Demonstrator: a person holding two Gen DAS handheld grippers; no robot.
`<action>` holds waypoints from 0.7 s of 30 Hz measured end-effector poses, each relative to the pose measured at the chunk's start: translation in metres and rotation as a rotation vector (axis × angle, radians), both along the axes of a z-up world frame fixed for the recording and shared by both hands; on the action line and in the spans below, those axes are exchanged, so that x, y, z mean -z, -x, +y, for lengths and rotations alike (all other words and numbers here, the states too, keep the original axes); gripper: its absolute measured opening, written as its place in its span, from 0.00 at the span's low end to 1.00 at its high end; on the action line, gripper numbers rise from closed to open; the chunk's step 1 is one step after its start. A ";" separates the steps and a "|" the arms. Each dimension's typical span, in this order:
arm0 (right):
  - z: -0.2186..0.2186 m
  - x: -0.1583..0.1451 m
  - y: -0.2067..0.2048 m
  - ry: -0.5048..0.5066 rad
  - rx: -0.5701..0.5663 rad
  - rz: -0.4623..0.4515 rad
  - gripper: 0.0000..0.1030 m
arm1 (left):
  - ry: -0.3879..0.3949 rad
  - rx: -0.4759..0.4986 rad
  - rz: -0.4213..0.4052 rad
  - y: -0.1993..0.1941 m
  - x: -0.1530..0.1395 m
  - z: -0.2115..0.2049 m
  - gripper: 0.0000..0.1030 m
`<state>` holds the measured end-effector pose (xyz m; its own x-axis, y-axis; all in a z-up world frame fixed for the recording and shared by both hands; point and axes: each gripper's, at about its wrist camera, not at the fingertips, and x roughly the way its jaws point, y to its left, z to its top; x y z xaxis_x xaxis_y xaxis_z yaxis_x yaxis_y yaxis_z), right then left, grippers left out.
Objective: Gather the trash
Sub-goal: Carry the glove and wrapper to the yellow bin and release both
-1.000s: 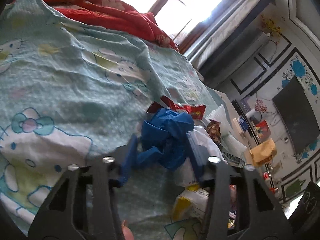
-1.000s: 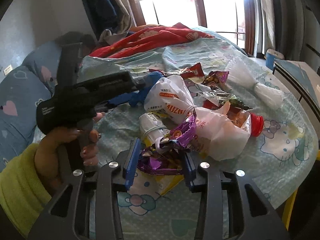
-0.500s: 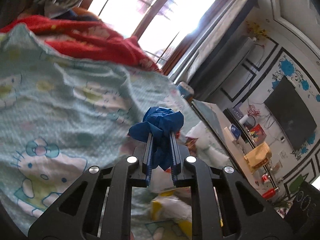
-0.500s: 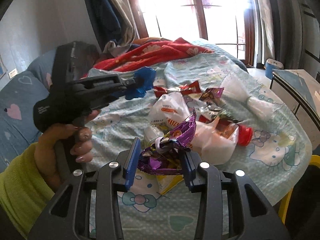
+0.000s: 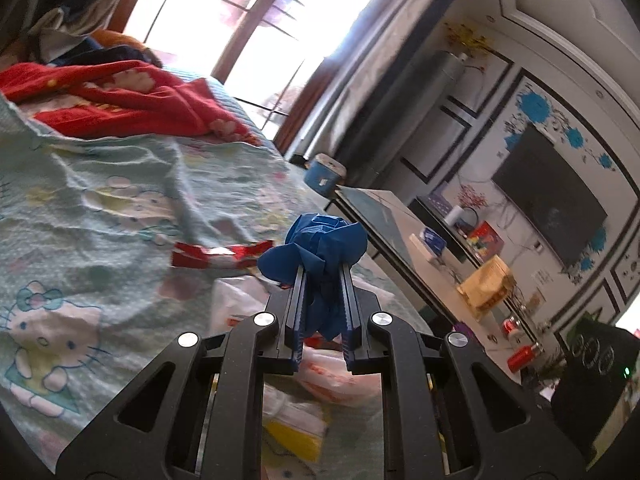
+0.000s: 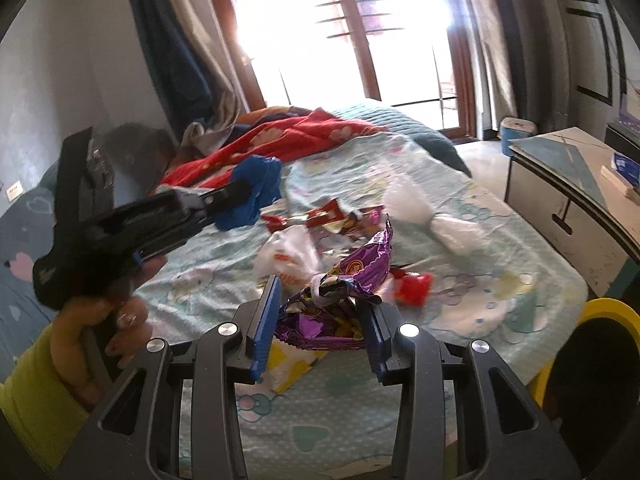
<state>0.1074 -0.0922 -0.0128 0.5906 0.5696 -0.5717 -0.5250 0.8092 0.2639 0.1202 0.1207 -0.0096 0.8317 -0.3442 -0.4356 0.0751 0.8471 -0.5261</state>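
Observation:
My left gripper (image 5: 323, 270) is shut on a crumpled blue plastic bag (image 5: 324, 236) and holds it up above the bed. The right wrist view shows that same blue bag (image 6: 256, 184) at the tip of the left gripper (image 6: 240, 192), carried by a hand in a yellow-green sleeve. My right gripper (image 6: 318, 292) is shut on a purple snack wrapper (image 6: 352, 268), lifted clear of the sheet. More trash lies on the bed: a red wrapper (image 5: 216, 254), a white plastic bag (image 6: 288, 252), a red-capped bottle (image 6: 414, 286) and a yellow packet (image 6: 288, 364).
The bed has a pale green cartoon-cat sheet (image 6: 460, 320) and a red blanket (image 6: 288, 140) at its far end. A yellow-rimmed black bin (image 6: 600, 308) stands at the bed's right corner. A low cabinet (image 6: 560, 168) and a blue tub (image 6: 516, 128) are on the right.
The left gripper closed on the blue bag and lifted it off the bed. The right gripper rose with the purple wrapper still in it, away from the trash pile.

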 end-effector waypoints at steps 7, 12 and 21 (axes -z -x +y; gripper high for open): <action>-0.028 -0.005 -0.006 -0.013 0.068 -0.005 0.36 | -0.015 0.061 -0.017 0.003 -0.006 -0.025 0.09; -0.050 -0.008 -0.006 -0.016 0.111 -0.013 0.36 | -0.032 0.110 -0.025 0.005 -0.009 -0.044 0.09; -0.095 -0.010 -0.010 -0.025 0.203 -0.019 0.36 | -0.082 0.198 -0.027 0.005 -0.010 -0.089 0.09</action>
